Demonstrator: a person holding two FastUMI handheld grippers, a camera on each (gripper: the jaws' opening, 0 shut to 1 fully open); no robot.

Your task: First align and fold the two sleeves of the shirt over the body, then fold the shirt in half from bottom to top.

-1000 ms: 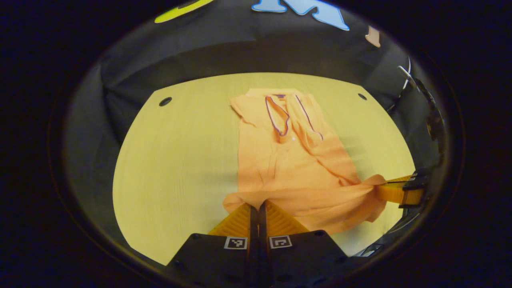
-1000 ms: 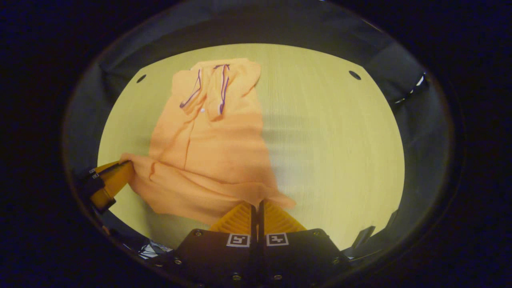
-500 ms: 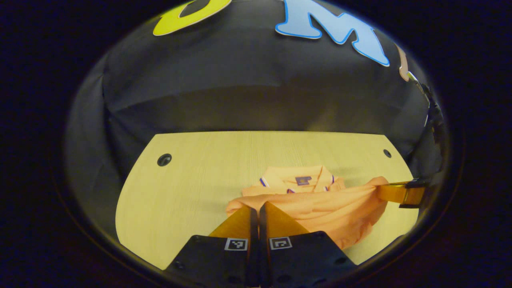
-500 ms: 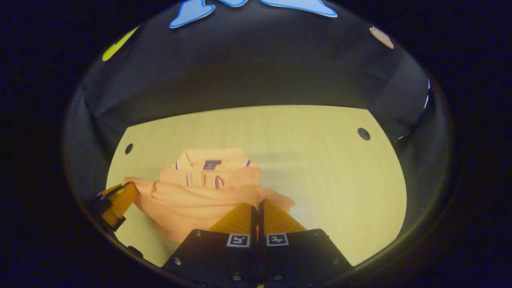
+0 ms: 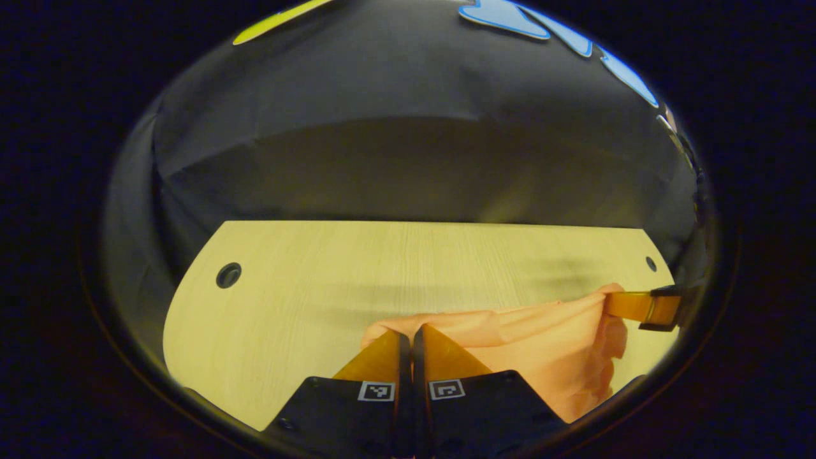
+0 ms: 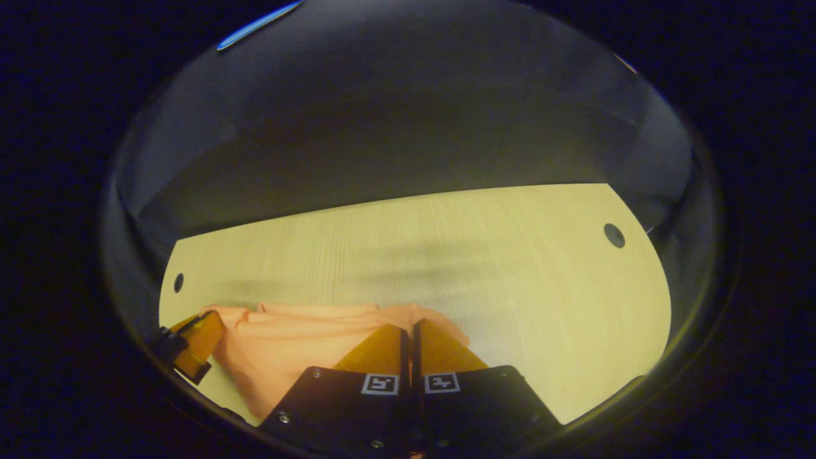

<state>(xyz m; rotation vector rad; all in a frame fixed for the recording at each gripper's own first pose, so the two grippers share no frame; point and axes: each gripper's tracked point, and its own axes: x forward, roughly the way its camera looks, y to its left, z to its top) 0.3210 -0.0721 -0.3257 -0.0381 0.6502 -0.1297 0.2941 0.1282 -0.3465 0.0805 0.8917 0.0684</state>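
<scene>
Pale wooden table before dark cloth, orange shirt held at its near edge.
Left gripper and right gripper each pinch a corner of the fabric, fingers closed tight, the cloth stretched between them.

Pale wooden table bears orange shirt.

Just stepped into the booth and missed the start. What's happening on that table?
A person is folding an orange shirt on a light wooden table with a gripper in each hand. The left gripper and the right gripper are each shut on a corner of the shirt's edge, holding it stretched between them. The fabric hangs down toward the table, so the bottom-to-top fold looks underway, not yet laid down.
</scene>
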